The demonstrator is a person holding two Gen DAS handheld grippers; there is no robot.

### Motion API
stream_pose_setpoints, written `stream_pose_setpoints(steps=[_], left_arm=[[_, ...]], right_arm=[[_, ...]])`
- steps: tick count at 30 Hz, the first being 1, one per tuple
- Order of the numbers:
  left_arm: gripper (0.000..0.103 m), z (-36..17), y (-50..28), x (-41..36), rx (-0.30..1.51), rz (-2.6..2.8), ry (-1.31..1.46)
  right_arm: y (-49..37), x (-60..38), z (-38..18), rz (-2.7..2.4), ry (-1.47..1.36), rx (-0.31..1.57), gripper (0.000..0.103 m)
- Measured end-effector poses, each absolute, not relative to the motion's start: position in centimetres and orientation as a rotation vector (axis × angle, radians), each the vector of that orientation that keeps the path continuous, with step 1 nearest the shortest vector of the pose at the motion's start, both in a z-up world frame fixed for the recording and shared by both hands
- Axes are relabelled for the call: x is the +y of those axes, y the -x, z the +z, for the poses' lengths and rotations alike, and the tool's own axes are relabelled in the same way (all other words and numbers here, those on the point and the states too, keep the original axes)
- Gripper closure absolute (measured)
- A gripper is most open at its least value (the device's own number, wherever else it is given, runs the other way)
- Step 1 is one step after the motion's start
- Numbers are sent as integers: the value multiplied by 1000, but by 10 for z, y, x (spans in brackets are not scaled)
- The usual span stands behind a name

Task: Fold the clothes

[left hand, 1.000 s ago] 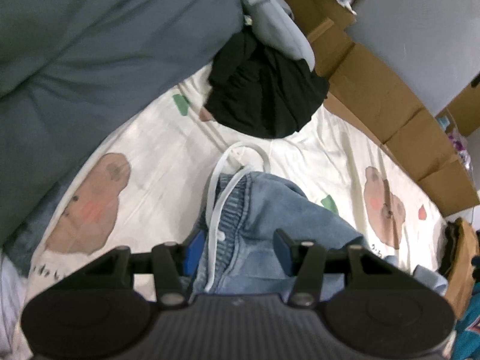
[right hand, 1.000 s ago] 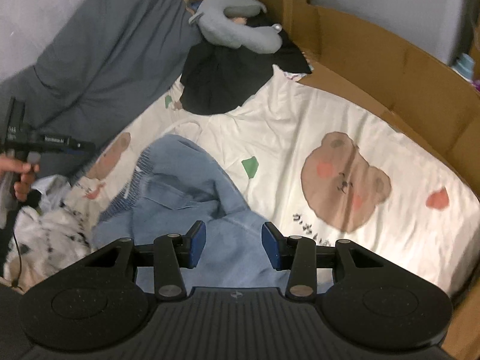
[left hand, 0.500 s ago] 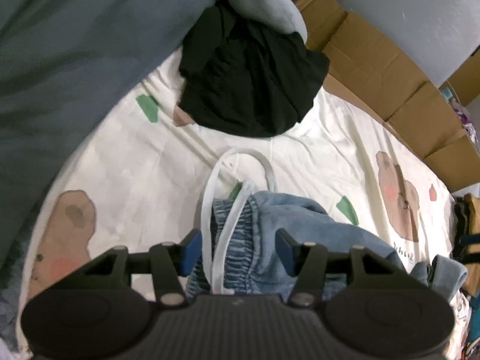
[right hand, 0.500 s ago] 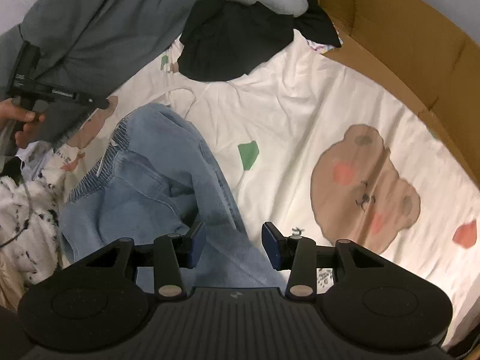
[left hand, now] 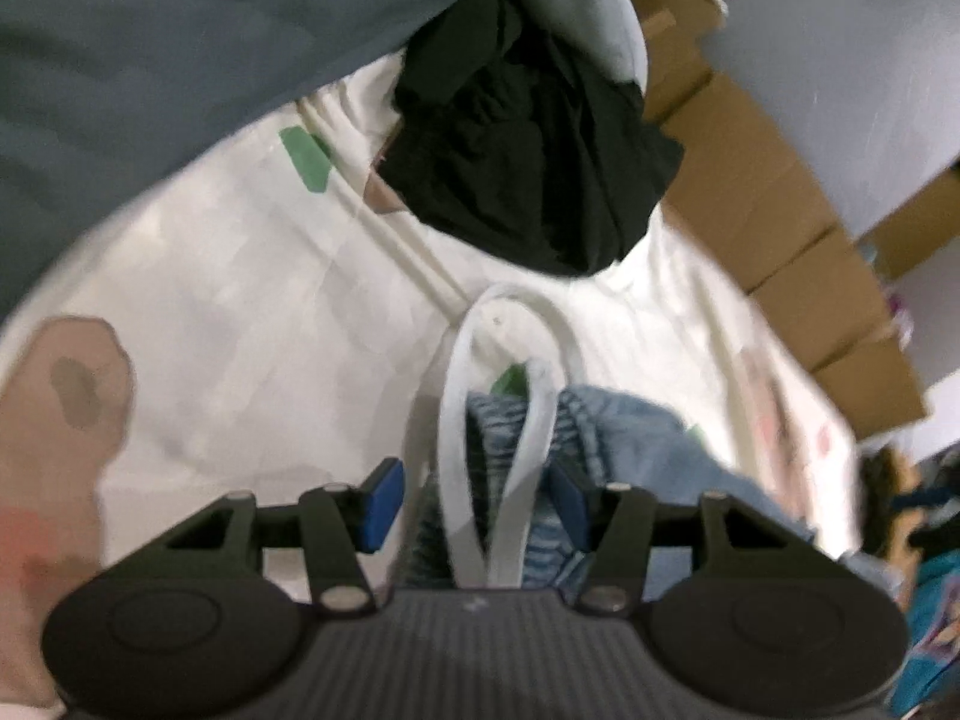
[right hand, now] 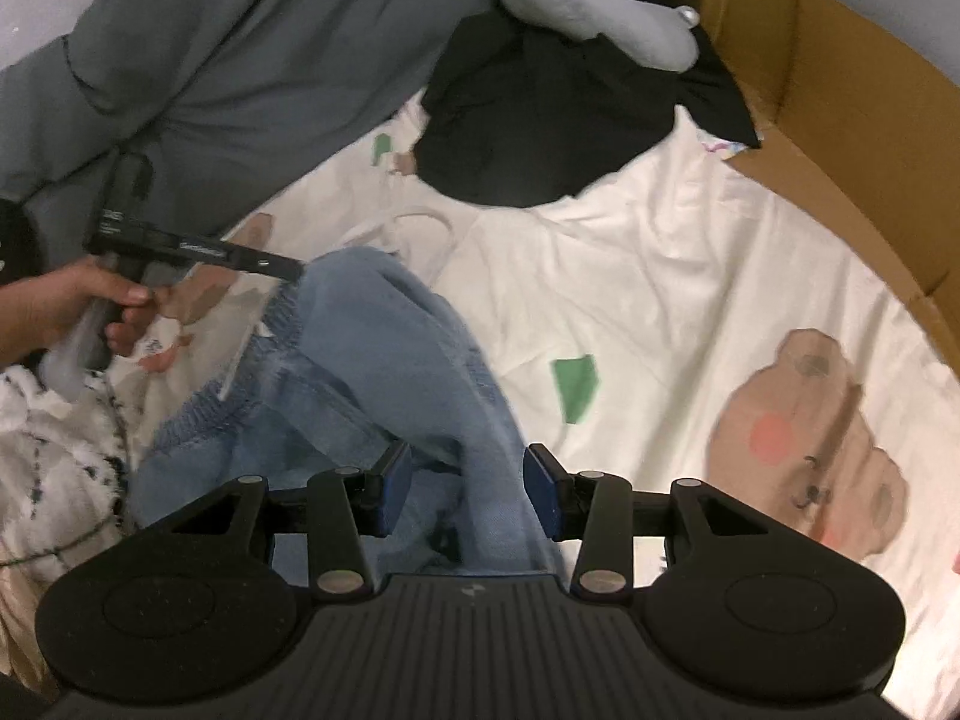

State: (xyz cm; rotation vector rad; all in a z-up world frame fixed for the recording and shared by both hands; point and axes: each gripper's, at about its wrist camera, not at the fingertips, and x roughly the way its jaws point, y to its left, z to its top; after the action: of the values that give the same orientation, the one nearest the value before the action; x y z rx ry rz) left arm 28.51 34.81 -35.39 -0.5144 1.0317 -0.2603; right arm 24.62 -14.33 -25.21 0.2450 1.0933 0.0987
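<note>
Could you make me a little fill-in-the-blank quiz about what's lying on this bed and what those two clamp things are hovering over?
1. Both grippers reach toward a pair of light blue ____ with a white drawstring.
2. The crumpled garment near the cardboard is ____ in colour.
3. The cream bedsheet is printed with brown cartoon ____.
4. The left gripper straddles the trousers' ____ end.

Missing words: jeans; black; bears; waistband
</note>
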Motion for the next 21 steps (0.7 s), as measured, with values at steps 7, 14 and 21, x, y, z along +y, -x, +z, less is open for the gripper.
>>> stream_pose_setpoints(steps=[7,14,21], left_arm=[[73,-365,-289,348,980,-356,599],[99,-345,-281,345,956,-335,532],[101,-317,-264,318,902,-370,460]], right_arm=[[-236,-128,-257,133,-184,1119,55],[-235,-125,-258,144,-163,1125,55],[-242,-126,-254,153,-177,1110,55]])
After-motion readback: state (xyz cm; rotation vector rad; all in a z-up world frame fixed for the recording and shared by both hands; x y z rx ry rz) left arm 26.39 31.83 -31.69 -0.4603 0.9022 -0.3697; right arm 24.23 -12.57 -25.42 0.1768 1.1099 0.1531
